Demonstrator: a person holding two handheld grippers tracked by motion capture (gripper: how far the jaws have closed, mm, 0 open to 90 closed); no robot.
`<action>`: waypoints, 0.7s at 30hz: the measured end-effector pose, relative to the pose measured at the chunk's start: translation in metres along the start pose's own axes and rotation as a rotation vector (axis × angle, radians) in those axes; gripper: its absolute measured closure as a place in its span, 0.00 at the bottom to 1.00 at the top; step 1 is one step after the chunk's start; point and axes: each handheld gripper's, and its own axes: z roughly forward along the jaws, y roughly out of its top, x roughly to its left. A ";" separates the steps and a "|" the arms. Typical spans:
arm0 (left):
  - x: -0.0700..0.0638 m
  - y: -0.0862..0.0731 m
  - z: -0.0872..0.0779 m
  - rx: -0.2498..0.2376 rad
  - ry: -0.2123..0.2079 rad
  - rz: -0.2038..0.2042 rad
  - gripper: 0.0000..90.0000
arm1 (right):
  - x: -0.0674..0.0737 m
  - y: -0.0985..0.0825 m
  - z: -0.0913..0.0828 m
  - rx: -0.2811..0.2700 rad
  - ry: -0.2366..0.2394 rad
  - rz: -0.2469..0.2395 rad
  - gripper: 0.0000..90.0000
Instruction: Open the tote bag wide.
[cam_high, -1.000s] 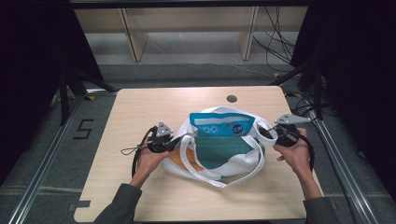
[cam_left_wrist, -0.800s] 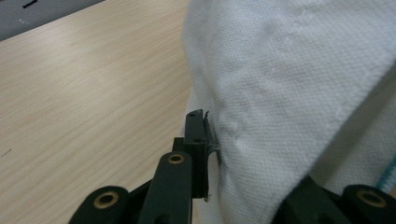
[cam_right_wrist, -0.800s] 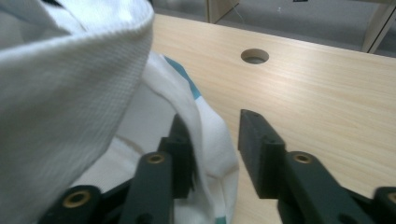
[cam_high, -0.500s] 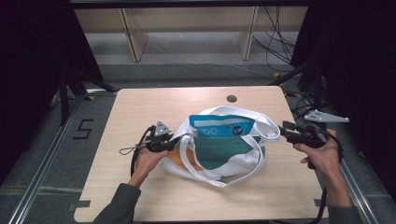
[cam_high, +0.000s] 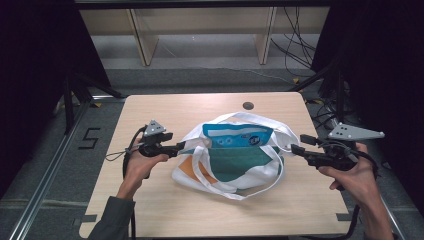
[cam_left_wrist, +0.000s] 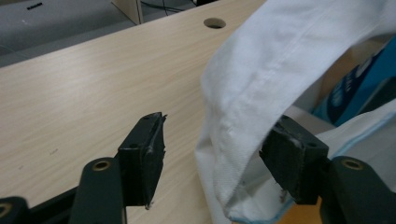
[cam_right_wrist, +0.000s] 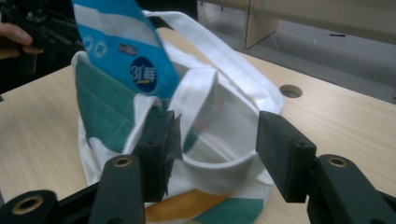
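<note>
At table centre lies a white tote bag (cam_high: 235, 165) with green and orange panels, mouth open, a blue-and-white packet (cam_high: 237, 136) standing in it toward 12 o'clock. Your left gripper (cam_high: 179, 146) sits at the bag's 9 o'clock edge; in the left gripper view its jaws stand apart, with a fold of the white bag hem (cam_left_wrist: 252, 102) hanging between them, resting against the far jaw and clear of the near one, so it is not clamped. Your right gripper (cam_high: 296, 148) is at the bag's 3 o'clock, just beside the rim; in the right gripper view the jaws are spread wide, and a loop of white strap (cam_right_wrist: 219, 154) lies in the gap ahead of them; whether it touches a pad you cannot tell. Obstructions: the bag's long handles (cam_high: 220, 182) trail across the tabletop toward 6 o'clock, between your two hands. A round cable hole (cam_high: 248, 106) in the wooden table (cam_high: 150, 200) sits at 12 o'clock, beyond the bag. Off the table at 9 o'clock, a "5" marking (cam_high: 90, 138) on the floor; wooden shelf legs (cam_high: 142, 42) and loose cables (cam_high: 295, 45) at 12 o'clock, well apart from the work.
</note>
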 end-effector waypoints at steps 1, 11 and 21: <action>-0.002 0.002 -0.003 -0.013 0.007 -0.006 0.43 | 0.004 0.000 0.001 0.010 0.004 0.004 0.53; -0.036 0.015 -0.026 -0.077 -0.040 0.066 0.45 | 0.018 -0.004 0.037 0.116 -0.010 -0.112 0.76; -0.071 0.016 -0.004 -0.045 -0.135 0.153 0.44 | -0.031 0.046 0.061 -0.018 -0.212 -0.170 0.98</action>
